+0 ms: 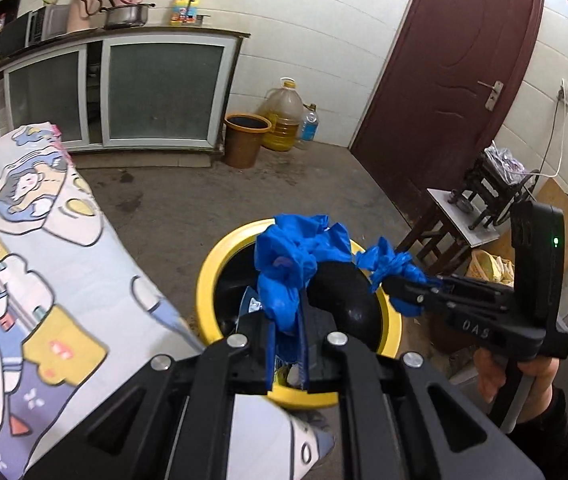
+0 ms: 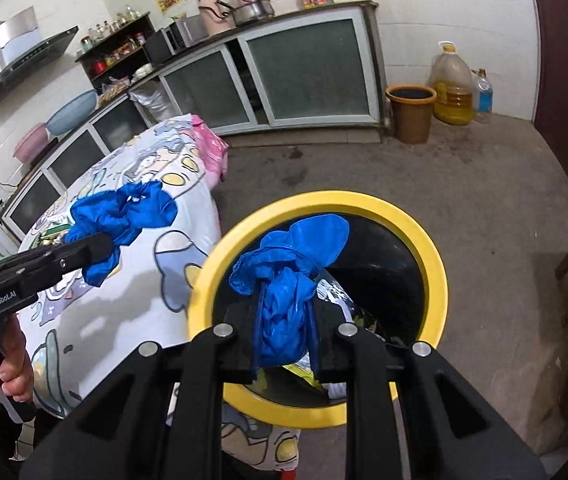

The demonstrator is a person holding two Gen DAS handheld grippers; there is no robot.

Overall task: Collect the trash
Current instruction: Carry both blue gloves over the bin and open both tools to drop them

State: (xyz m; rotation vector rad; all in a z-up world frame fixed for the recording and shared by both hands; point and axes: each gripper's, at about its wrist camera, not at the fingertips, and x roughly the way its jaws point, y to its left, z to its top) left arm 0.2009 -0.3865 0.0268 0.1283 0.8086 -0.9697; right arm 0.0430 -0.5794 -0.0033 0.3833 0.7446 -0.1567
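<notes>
A black trash bin with a yellow rim [image 1: 212,264] [image 2: 435,248] stands on the floor beside the table. My left gripper [image 1: 285,320] is shut on a crumpled blue glove [image 1: 291,256] and holds it over the bin's mouth. It also shows in the right wrist view [image 2: 102,242], with its blue glove [image 2: 124,212] over the table edge. My right gripper [image 2: 285,332] is shut on a second crumpled blue glove [image 2: 291,264] above the bin; it also shows in the left wrist view [image 1: 399,292] with its glove [image 1: 387,264]. Wrappers lie inside the bin [image 2: 335,292].
A table with a cartoon-print cloth [image 1: 24,260] [image 2: 144,280] is left of the bin. A brown bucket [image 1: 246,140], an oil jug [image 1: 284,116] and a dark red door [image 1: 451,80] are at the far wall. A wooden stool [image 1: 455,220] stands to the right.
</notes>
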